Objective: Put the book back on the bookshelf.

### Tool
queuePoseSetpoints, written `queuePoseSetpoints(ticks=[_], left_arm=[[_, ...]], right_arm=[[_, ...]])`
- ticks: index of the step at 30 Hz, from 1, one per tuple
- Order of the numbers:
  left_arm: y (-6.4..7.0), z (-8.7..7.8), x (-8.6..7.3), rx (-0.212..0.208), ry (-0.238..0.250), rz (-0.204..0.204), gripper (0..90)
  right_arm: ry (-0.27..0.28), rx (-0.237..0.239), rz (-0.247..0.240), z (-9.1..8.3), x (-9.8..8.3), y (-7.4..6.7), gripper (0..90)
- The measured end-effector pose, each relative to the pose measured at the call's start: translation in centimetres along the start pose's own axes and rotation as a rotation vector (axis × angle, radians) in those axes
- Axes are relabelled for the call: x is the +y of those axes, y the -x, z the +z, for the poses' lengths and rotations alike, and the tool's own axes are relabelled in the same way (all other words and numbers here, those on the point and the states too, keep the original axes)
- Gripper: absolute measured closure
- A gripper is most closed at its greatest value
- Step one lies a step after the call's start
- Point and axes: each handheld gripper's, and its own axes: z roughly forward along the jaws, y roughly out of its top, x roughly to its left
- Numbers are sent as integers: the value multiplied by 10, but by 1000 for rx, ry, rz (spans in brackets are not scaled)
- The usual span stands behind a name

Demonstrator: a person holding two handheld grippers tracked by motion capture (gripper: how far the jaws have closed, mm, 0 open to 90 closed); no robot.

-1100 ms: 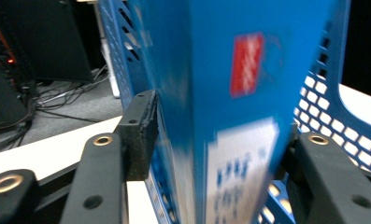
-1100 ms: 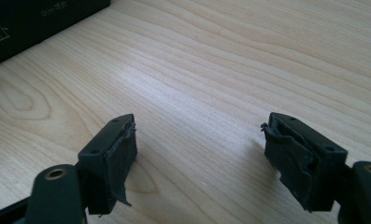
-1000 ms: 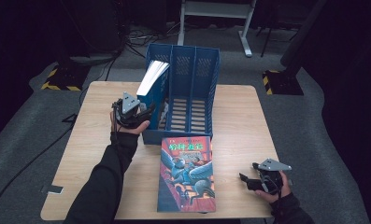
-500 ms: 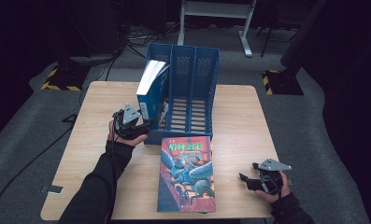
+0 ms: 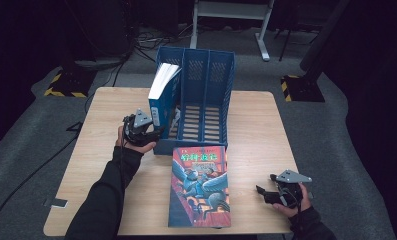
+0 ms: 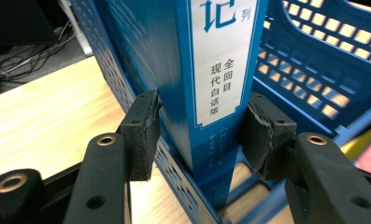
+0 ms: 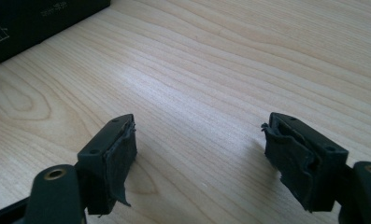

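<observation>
A blue three-slot file rack [image 5: 218,80] stands at the table's far middle. A blue book [image 5: 161,95] stands in its left slot and leans left, white pages up. My left gripper [image 5: 153,131] is at the rack's front left corner. It is open, its jaws either side of the book's spine [image 6: 220,70] in the left gripper view [image 6: 202,121], and the left pad [image 6: 143,135] is outside the rack wall. A colourful illustrated book [image 5: 201,185] lies flat in front of the rack. My right gripper [image 5: 264,194] rests low at the near right, open over bare wood [image 7: 199,135].
The wooden table [image 5: 256,130] has bare room on its right half and far left. A dark flat object [image 7: 33,23] edges the top left of the right gripper view. Cables, a metal stand and hazard-striped floor marks lie beyond the table.
The left gripper drew back from the rack toward the person. The blue book went from tilted high to standing in the left slot. The right gripper stayed put.
</observation>
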Motion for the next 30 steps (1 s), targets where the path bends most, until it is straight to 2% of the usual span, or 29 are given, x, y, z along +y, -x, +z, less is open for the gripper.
queuePoseSetpoints(ticks=[5, 8, 10, 12, 13, 16, 18, 22, 26, 30], left_arm=[[-1, 7, 6, 24, -9, -7, 510], [-2, 12, 8, 38, -9, -24, 515], [-4, 15, 9, 42, -3, -53, 518], [-5, 17, 10, 57, -7, -54, 520], [-6, 18, 11, 60, -7, -71, 520], [-6, 20, 12, 65, -8, -67, 520], [-7, 20, 12, 55, -4, -86, 520], [-7, 18, 10, 54, -4, -74, 519], [-8, 10, 7, 30, 11, -69, 528], [-5, -2, 6, 10, 19, -32, 509]], right_arm=[[0, 0, 0, 0, 0, 0, 249], [0, 0, 0, 0, 0, 0, 249], [0, 0, 0, 0, 0, 0, 248], [0, 0, 0, 0, 0, 0, 249], [0, 0, 0, 0, 0, 0, 249], [0, 0, 0, 0, 0, 0, 248], [0, 0, 0, 0, 0, 0, 249], [0, -1, -1, 0, 0, 0, 248], [0, 0, 0, 0, 0, 0, 248], [0, 0, -1, 0, 0, 0, 249]])
